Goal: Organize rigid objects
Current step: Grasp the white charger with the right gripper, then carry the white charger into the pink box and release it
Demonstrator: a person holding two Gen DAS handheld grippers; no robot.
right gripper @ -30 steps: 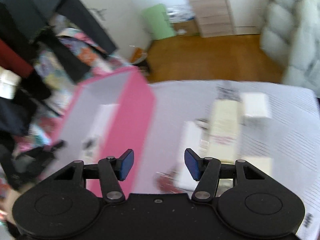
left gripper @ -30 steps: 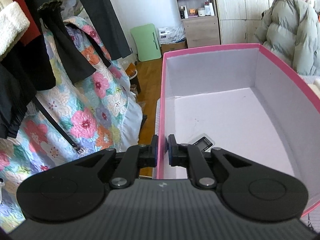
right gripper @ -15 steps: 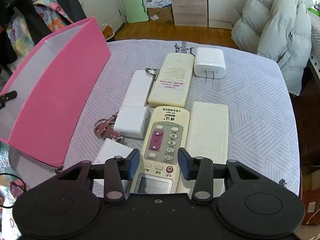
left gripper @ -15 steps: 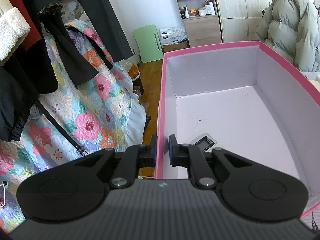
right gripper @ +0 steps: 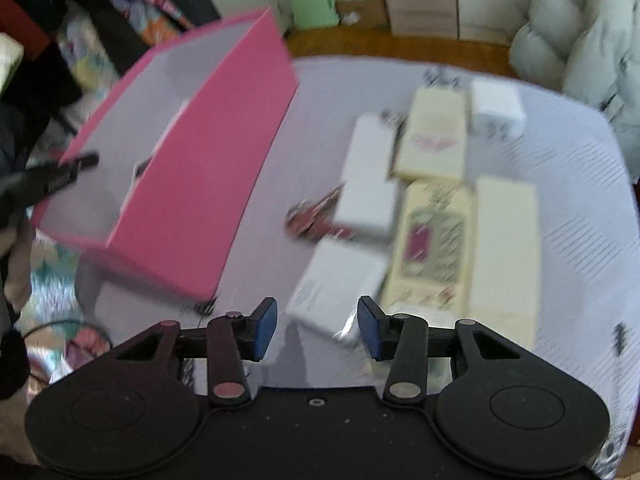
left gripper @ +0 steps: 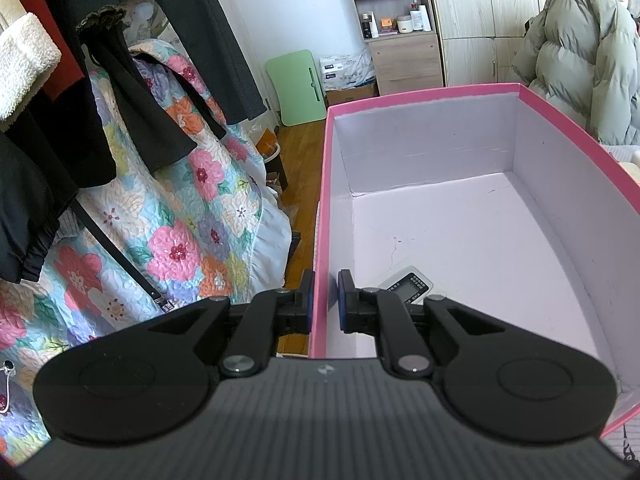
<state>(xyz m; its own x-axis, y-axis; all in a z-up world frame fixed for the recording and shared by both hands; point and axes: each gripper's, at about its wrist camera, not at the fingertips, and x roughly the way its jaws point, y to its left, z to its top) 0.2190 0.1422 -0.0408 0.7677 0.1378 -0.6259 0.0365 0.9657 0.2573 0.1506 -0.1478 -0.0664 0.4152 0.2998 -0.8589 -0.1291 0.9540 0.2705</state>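
1. We count one pink box point(right gripper: 192, 184) standing at the left edge of the surface point(right gripper: 568, 208), open at the top, with one small remote point(left gripper: 408, 284) lying on its floor near the left wall.
2. Our left tool point(left gripper: 324, 300) is pinching that left wall, one pad outside and one inside.
3. Our right tool point(right gripper: 316, 326) is spread, its jaws have just been opening, and nothing is pressed between the pads; it hangs over one white block point(right gripper: 340, 284) near the front edge.
4. The right view is blurred, but beyond that block we make out about six more pale slabs in rows, among them a remote with a dark red patch point(right gripper: 432, 240) and a white plug point(right gripper: 496, 106) toward the far edge.
5. One bunch of keys point(right gripper: 312, 220) lies between the box and the slabs.
6. A padded coat point(left gripper: 580, 60) hangs beyond the far right corner; a flowered quilt point(left gripper: 168, 216) lies left of the box.
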